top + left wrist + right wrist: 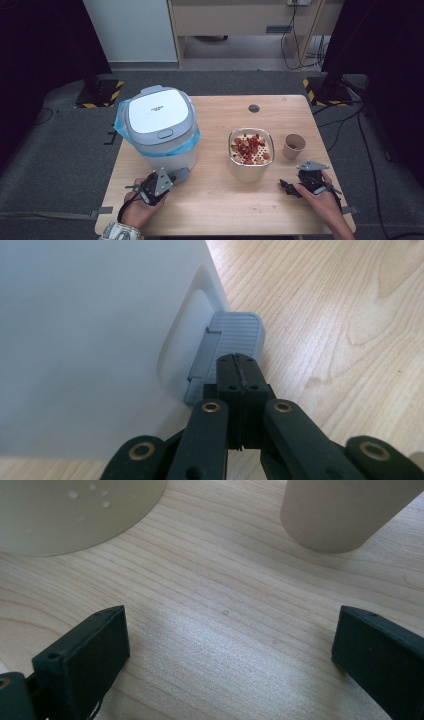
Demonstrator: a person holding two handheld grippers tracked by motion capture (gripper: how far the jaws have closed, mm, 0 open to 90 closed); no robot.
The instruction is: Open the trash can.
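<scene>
my left gripper (239, 371) is closed, empty, tips right over the bin's grey pedal (235, 332). pedal sticks out at the bin's (159, 125) base, dead ahead, facing me; right gripper (296, 186) open, well apart.

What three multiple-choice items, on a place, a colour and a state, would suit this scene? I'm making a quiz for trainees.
1. Where is the paper cup?
A. right of the strainer bowl
B. on the bin lid
C. at the table's near edge

2. What colour is the bin's liner bag?
A. black
B. blue
C. red

3. How are the left hand-held gripper's jaws?
A. wide open
B. shut on the cup
C. shut, by the pedal

Key: A, the cup stands beside the strainer bowl; B, blue bag rims the pedal bin; C, jaws meet above the grey pedal.
</scene>
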